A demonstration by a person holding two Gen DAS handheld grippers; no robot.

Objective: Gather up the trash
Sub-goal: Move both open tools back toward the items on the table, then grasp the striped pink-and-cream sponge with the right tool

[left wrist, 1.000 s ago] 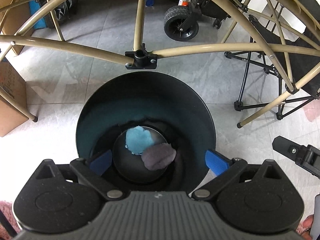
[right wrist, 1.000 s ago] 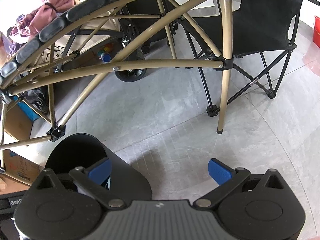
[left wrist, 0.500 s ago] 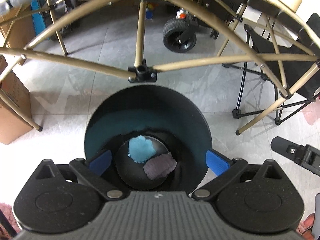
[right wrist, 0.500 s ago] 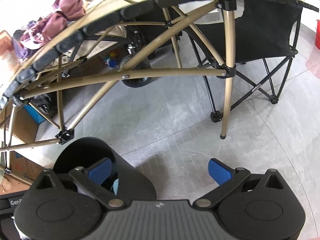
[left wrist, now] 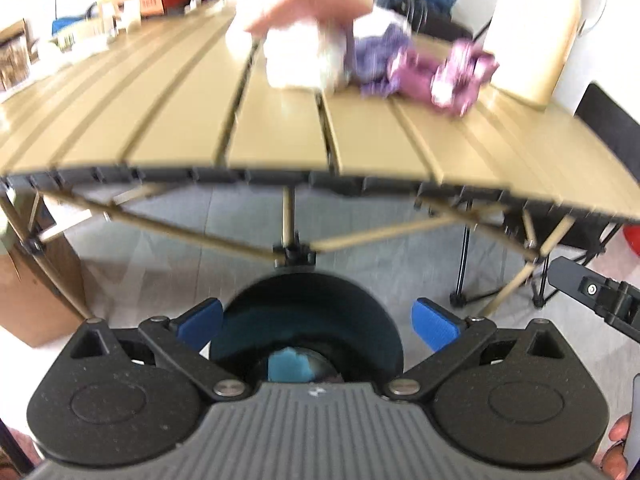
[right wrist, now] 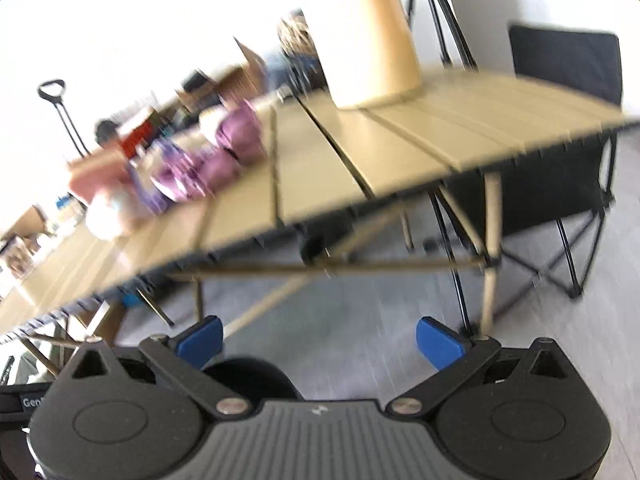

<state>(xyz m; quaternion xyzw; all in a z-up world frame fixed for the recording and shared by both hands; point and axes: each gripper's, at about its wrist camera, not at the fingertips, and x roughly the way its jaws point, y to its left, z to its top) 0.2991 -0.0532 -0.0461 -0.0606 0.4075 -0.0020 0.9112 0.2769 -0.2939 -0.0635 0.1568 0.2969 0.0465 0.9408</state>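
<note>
Both hand-held grippers, left [left wrist: 316,320] and right [right wrist: 320,338], gape empty; approach crumpled purple wrappers [left wrist: 432,68] upper right on tan slatted table [left wrist: 280,136], then round black bin [left wrist: 308,320] at bottom centre.

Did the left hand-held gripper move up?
Yes. The left hand-held gripper rose: the bin now sits lower in view and the tabletop shows.

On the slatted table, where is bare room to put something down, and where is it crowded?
The near slats of the table, from the front edge back to the white wad, lie bare, as does its left side. The far middle is crowded: the white wad, purple wrappers and a tan cone-shaped object beside them.
</note>
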